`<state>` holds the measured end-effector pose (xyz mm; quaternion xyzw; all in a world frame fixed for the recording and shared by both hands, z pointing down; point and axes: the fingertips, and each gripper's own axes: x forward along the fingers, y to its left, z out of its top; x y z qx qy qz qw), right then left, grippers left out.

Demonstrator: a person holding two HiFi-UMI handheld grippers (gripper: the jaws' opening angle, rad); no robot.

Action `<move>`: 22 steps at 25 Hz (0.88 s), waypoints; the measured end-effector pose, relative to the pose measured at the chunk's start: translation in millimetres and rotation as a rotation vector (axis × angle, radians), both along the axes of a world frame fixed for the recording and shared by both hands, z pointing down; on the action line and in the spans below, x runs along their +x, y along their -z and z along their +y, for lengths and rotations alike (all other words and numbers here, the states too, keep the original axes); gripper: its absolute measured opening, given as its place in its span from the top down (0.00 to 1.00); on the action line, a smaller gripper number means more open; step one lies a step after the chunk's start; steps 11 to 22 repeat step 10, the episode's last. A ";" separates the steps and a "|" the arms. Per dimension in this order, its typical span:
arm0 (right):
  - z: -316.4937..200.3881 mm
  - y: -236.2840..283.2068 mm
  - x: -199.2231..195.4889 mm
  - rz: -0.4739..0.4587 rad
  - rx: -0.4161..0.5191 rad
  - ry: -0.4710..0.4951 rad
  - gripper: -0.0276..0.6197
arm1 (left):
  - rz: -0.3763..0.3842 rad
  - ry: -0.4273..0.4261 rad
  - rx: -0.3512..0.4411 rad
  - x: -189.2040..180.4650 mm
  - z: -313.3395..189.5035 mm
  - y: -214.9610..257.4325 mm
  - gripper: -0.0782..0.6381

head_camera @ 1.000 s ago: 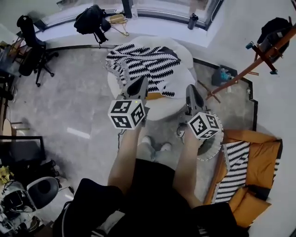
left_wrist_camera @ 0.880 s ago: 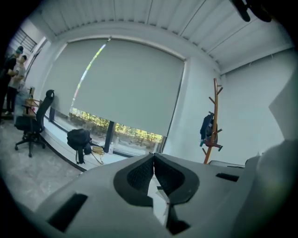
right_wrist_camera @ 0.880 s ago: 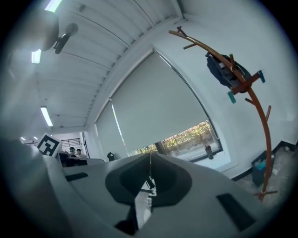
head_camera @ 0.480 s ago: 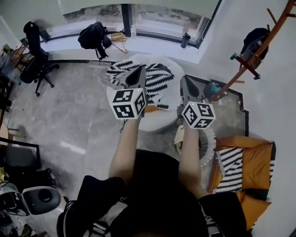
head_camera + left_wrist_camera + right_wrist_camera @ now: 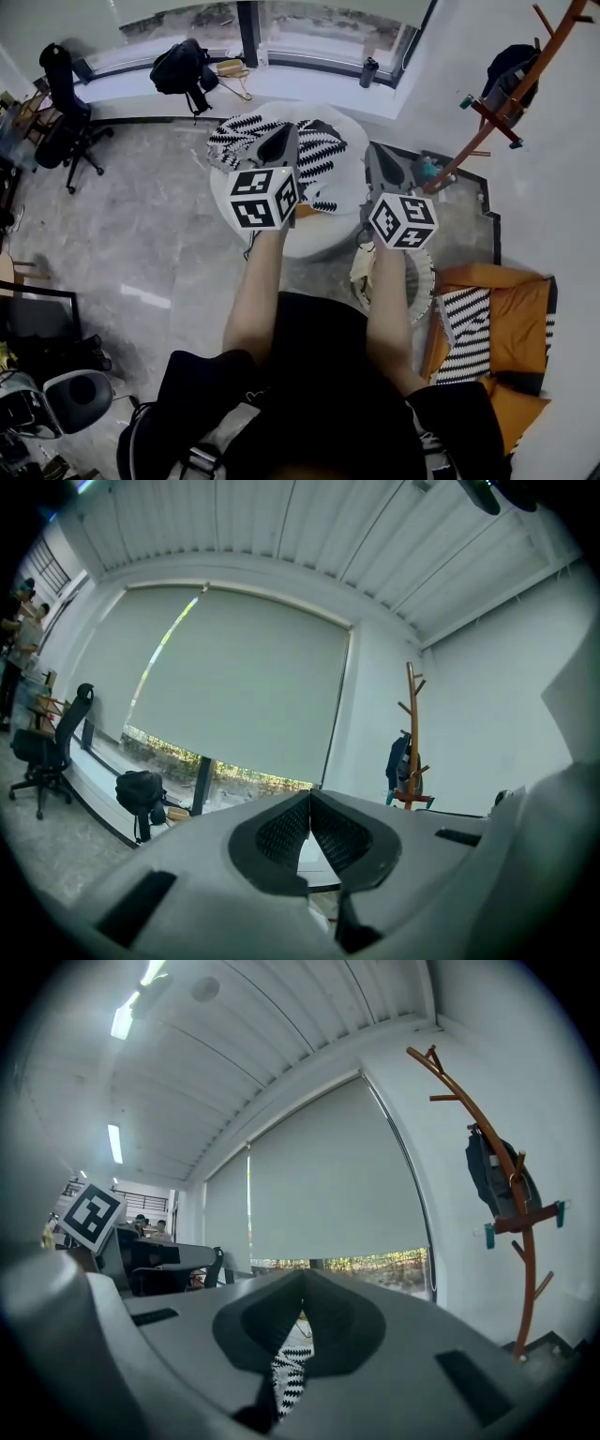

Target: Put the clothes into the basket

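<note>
Cloth of black-and-white zigzag fabric at twelve o'clock stays unpicked as the closed, empty left tongs and right tongs rise.

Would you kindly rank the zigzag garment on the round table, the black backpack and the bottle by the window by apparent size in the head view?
Largest: zigzag garment, even though it is partly hidden.
Next: black backpack.
Smallest: bottle, clearly the smallest of the three.
</note>
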<state>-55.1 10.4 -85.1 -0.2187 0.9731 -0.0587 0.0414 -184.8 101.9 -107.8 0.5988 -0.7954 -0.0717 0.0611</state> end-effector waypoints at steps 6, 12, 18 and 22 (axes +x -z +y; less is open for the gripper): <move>-3.1 6.2 0.9 -0.001 0.021 0.001 0.94 | 0.006 -0.016 0.021 2.3 -6.8 4.2 0.88; -4.5 7.9 0.6 0.005 0.035 0.008 0.94 | 0.013 -0.019 0.032 2.9 -10.0 3.9 0.88; -4.5 7.9 0.6 0.005 0.035 0.008 0.94 | 0.013 -0.019 0.032 2.9 -10.0 3.9 0.88; -4.5 7.9 0.6 0.005 0.035 0.008 0.94 | 0.013 -0.019 0.032 2.9 -10.0 3.9 0.88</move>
